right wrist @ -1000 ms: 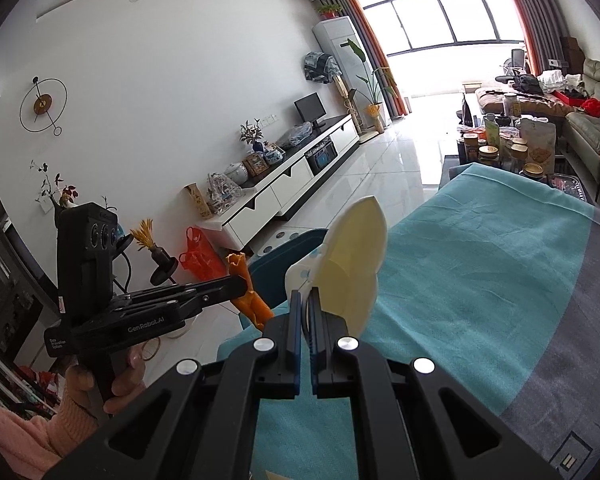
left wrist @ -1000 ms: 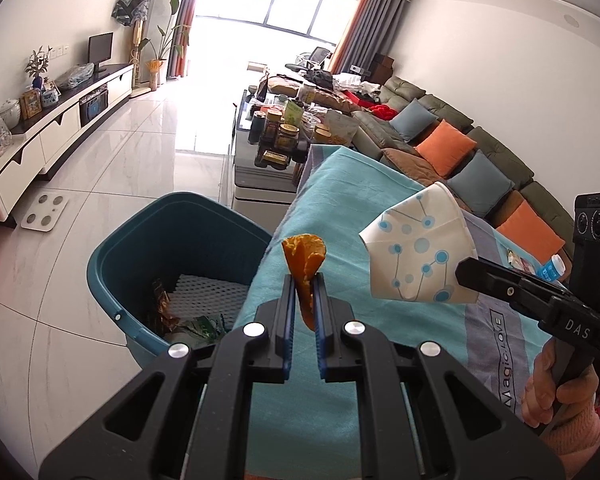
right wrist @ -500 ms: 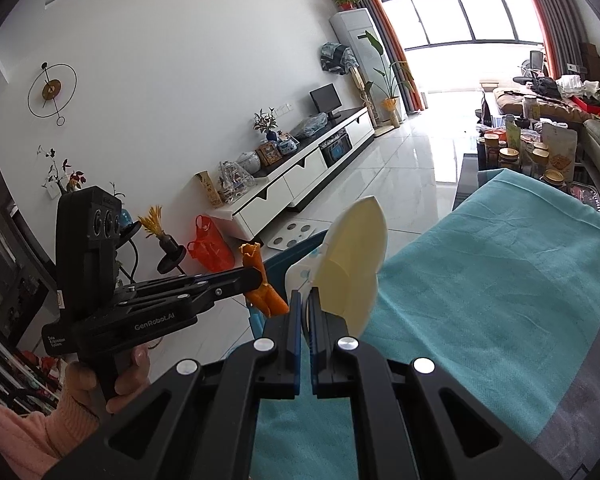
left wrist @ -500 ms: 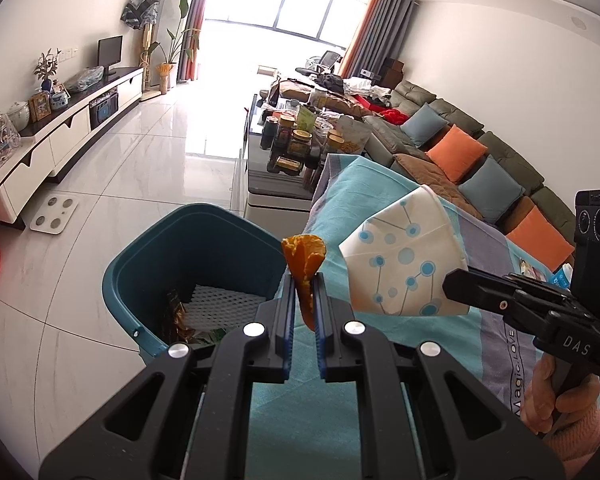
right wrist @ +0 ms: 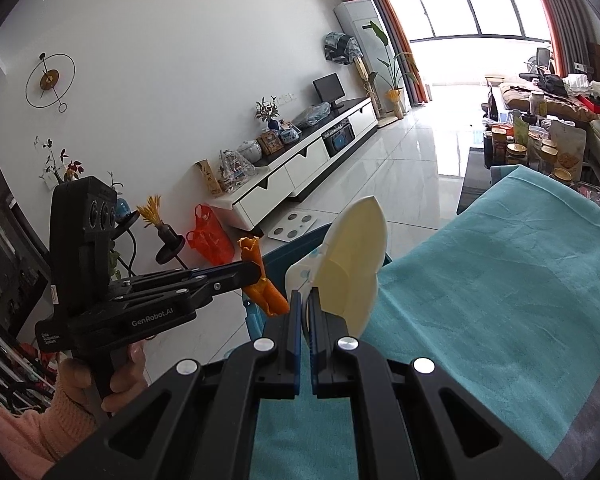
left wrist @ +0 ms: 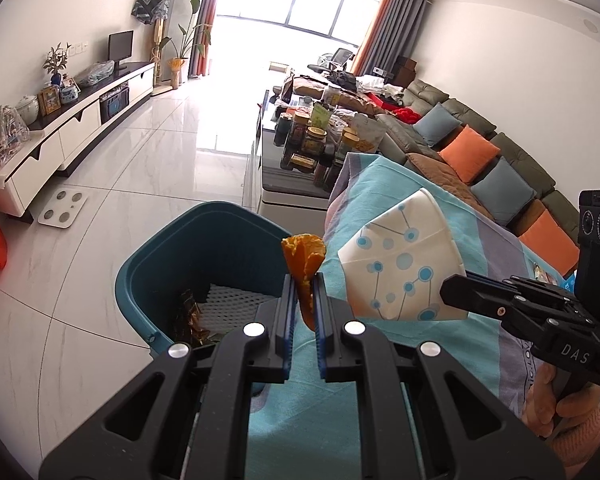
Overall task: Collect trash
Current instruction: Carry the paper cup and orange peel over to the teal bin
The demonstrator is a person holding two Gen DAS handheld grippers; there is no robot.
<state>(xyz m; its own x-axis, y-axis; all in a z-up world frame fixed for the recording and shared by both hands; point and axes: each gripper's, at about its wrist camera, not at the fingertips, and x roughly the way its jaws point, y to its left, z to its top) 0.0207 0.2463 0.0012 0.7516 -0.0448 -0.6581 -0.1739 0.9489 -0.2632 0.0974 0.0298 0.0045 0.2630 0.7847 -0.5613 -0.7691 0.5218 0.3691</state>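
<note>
My left gripper (left wrist: 303, 280) points forward and downward, jaws nearly closed and clamped on a thin piece. My right gripper (right wrist: 305, 300) sits at its 3 o'clock, jaws fully closed on a flat item, also angled downward. In the right wrist view my left hand (right wrist: 116, 376) wraps the pistol handle at 8 o'clock, pink sleeve at the wrist. In the left wrist view my right hand (left wrist: 572, 408) grips its handle at 4 o'clock
</note>
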